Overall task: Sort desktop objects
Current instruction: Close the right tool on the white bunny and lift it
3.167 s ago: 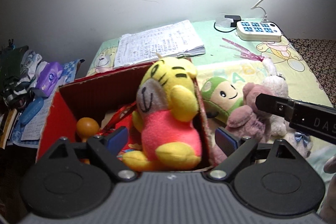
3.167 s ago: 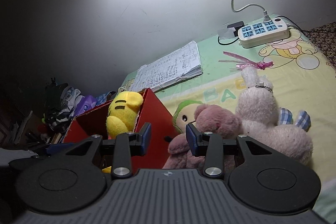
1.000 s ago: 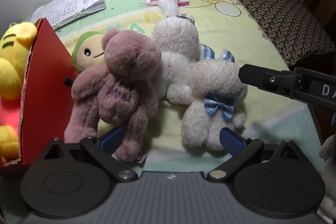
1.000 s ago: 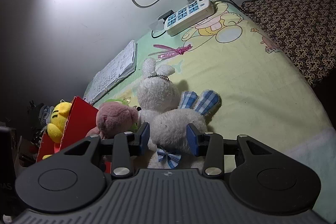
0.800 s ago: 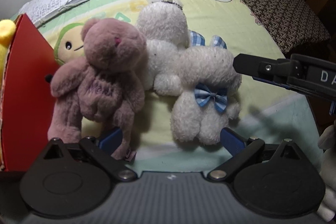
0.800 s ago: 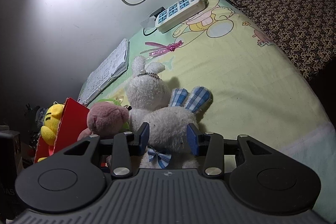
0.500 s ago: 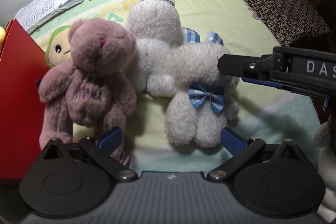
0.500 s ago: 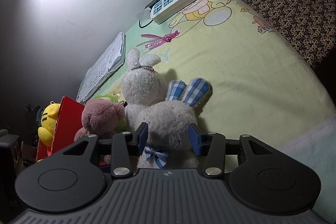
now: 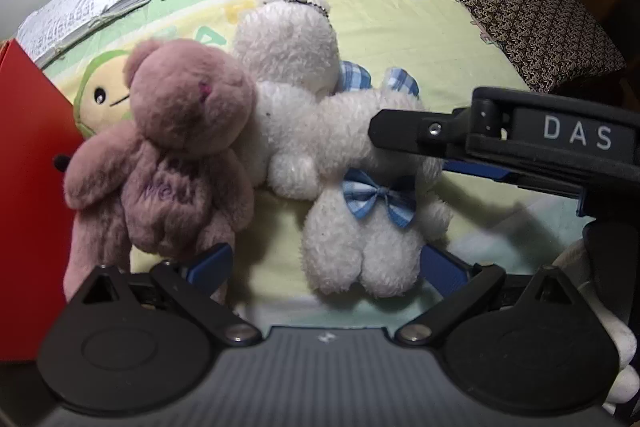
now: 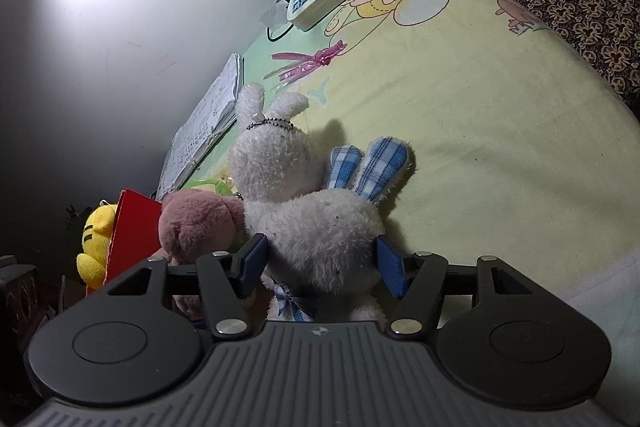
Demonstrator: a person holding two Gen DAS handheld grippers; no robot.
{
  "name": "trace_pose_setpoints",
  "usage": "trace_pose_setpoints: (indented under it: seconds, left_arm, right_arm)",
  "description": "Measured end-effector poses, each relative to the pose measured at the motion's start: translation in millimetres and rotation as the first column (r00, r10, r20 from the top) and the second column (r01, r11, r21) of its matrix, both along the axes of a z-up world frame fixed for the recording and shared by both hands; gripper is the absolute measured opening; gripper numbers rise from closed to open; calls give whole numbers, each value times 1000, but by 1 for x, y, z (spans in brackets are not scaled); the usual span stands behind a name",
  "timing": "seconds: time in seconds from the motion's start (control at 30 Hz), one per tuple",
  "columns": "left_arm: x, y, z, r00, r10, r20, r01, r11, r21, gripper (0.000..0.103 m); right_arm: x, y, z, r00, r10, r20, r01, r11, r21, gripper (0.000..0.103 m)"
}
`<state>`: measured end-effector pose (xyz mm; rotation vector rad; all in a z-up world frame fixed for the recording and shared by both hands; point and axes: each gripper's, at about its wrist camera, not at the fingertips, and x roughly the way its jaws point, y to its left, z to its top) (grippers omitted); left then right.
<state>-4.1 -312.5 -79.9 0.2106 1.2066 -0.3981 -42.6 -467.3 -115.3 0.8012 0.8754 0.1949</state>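
Straddling the bow-tie rabbit, the right gripper has its blue pads spread on either side of the plush head, not yet pressing in, likely lined up to lift it toward the red box at nine o'clock. Its black body reads "DAS" in the left view. The left gripper hangs released at six o'clock of the pile, the pink bear at its ten o'clock carrying stitched lettering too blurred to read. A second white rabbit lies at twelve.
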Motion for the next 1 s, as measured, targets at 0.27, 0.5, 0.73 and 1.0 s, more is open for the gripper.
trace_pose_setpoints:
  seconds: [0.27, 0.5, 0.73, 1.0]
  left_arm:
    - [4, 1, -2, 1000, -12, -14, 11, 999, -32, 100]
    - [2, -5, 0, 999, -50, 4, 50, 995, -85, 96]
    - [-1, -14, -4, 995, -93, -25, 88, 985, -145, 91]
    - [-15, -21, -8, 987, -157, -24, 152, 976, -158, 87]
  right_arm:
    - [7, -5, -21, 999, 8, -38, -3, 992, 123, 70]
    - [0, -10, -15, 999, 42, -30, -38, 992, 117, 64]
    - [-12, -18, -10, 999, 21, -40, -18, 996, 91, 64]
    - [-34, -22, 1, 1000, -4, -26, 6, 997, 73, 63]
